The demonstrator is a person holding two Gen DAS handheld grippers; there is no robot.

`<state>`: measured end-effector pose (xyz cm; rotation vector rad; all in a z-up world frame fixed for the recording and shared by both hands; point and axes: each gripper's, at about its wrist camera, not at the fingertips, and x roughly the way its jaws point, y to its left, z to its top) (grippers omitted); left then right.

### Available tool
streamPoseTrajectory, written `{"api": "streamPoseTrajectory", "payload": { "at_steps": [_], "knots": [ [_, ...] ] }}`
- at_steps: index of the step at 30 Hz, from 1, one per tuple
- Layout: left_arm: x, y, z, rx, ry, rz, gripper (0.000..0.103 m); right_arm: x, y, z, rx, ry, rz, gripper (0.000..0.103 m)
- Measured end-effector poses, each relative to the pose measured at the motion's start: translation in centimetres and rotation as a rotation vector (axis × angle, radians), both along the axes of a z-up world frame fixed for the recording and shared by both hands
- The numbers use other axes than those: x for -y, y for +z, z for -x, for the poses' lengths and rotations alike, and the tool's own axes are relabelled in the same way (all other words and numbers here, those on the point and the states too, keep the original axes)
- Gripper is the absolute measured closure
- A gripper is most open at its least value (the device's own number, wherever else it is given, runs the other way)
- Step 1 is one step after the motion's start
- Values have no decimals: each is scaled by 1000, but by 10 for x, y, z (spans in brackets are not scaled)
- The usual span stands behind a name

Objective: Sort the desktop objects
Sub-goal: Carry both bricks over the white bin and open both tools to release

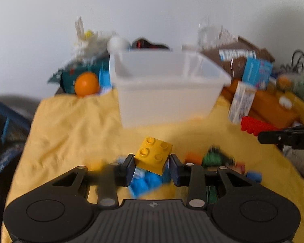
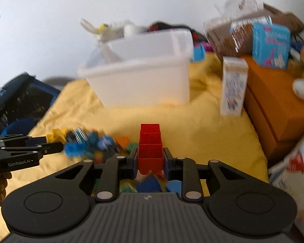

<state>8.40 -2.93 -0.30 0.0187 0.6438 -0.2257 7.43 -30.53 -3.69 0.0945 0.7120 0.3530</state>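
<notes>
Two grippers, a toy brick clamped in each, above a yellow-clothed bench.

The left gripper (image 1: 152,165) pinches a tilted yellow four-stud brick (image 1: 153,158). The right gripper (image 2: 150,161) is clamped on a long red brick (image 2: 151,146), held hollow underside up. From both, the white plastic bin (image 1: 164,93) stands at twelve o'clock on the yellow cloth (image 1: 71,125); loose bricks (image 2: 87,143) lie below.
</notes>
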Motion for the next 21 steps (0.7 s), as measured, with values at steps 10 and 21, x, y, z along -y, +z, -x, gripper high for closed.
{"api": "streamPoseTrajectory", "payload": {
  "at_steps": [10, 21],
  "knots": [
    [-1, 84, -77, 6, 2, 52, 63, -11, 76, -62, 101, 23, -35, 76],
    [11, 119, -167, -49, -2, 0, 63, -22, 128, -152, 91, 32, 34, 76]
  ]
}}
